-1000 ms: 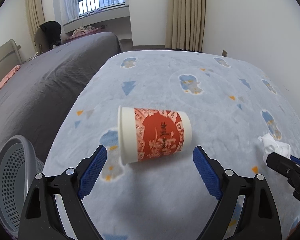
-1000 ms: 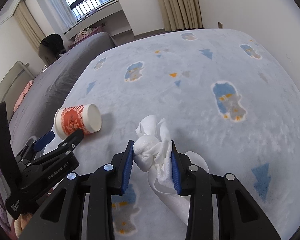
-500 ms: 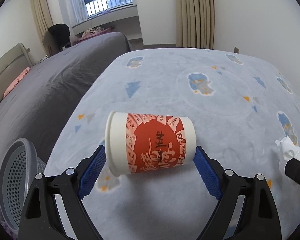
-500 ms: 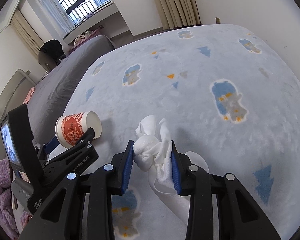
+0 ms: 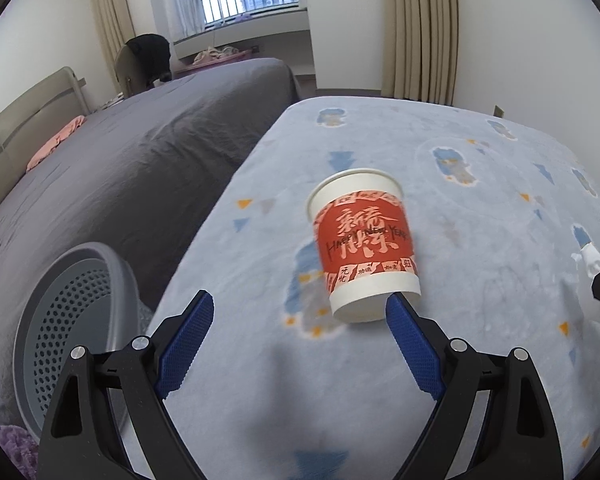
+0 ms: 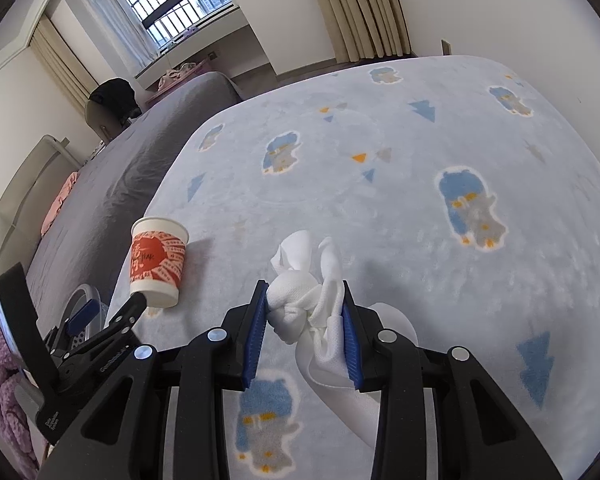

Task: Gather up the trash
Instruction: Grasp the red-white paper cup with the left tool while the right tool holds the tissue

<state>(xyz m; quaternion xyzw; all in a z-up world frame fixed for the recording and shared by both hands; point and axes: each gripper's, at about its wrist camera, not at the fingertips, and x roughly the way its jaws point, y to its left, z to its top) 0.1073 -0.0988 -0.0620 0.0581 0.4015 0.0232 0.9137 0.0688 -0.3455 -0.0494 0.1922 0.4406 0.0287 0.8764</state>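
A red and white paper cup (image 5: pixel 364 244) stands nearly upright, a little tilted, on the light blue blanket (image 5: pixel 480 168). Its base rests against the tip of my left gripper's right finger (image 5: pixel 414 344). My left gripper (image 5: pixel 300 320) is open and holds nothing. The cup also shows in the right wrist view (image 6: pixel 158 260), at the blanket's left edge. My right gripper (image 6: pixel 304 312) is shut on a crumpled white tissue (image 6: pixel 306 300) above the blanket. A bit of that tissue shows at the right edge of the left wrist view (image 5: pixel 590 258).
A grey perforated waste basket (image 5: pixel 72 320) stands on the floor at the lower left, beside the grey bed (image 5: pixel 120 172). The left gripper's body (image 6: pixel 72 344) is at the lower left of the right wrist view. Walls and curtains lie beyond the blanket.
The cup lay on its side between my open left fingers; it now stands upright, tipped up against the right finger. The left gripper has swung left toward the basket. The right gripper still holds the tissue.
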